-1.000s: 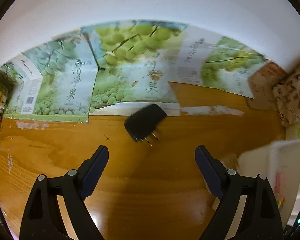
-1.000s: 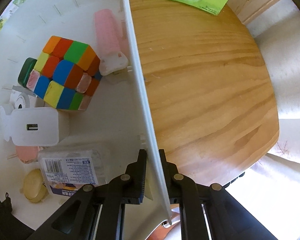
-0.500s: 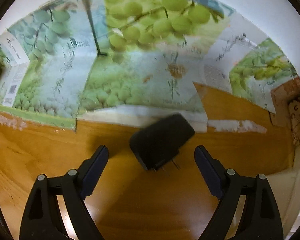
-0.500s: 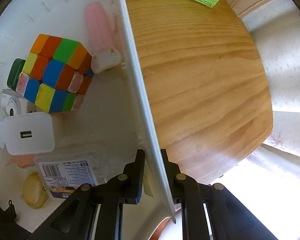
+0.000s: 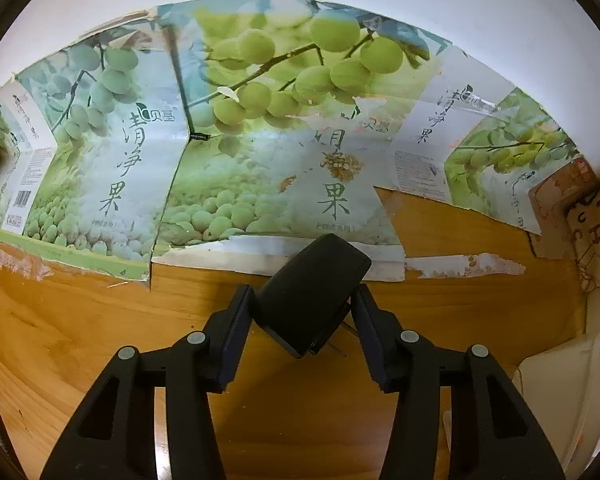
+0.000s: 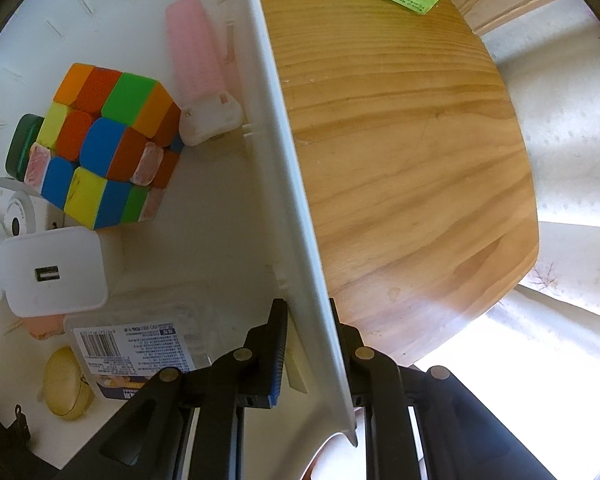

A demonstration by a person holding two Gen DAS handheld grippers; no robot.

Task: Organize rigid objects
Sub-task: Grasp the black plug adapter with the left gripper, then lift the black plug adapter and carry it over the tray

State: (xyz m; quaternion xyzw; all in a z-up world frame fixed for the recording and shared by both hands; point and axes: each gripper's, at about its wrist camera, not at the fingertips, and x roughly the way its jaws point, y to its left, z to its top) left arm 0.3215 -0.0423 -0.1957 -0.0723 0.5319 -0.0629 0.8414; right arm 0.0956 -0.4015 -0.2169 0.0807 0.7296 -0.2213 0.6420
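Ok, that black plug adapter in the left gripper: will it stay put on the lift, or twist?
The black plug adapter looks like a rigid, smooth shell, so it won't flex but may slip. The left gripper, whose jaws have just been closing, catches it cornerwise, so it could pivot. It sits partly on the cardboard sheet edge, probably light.

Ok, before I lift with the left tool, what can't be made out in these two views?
- Left wrist view: the black charger sits between the left tool; its own body hides the pad contact, and its prongs are mostly covered.
- Left wrist view: the white bin is cut off by the right edge.
- Right wrist view: the right tool clamps the bin wall; items under the white charger and the labelled box are partly hidden.
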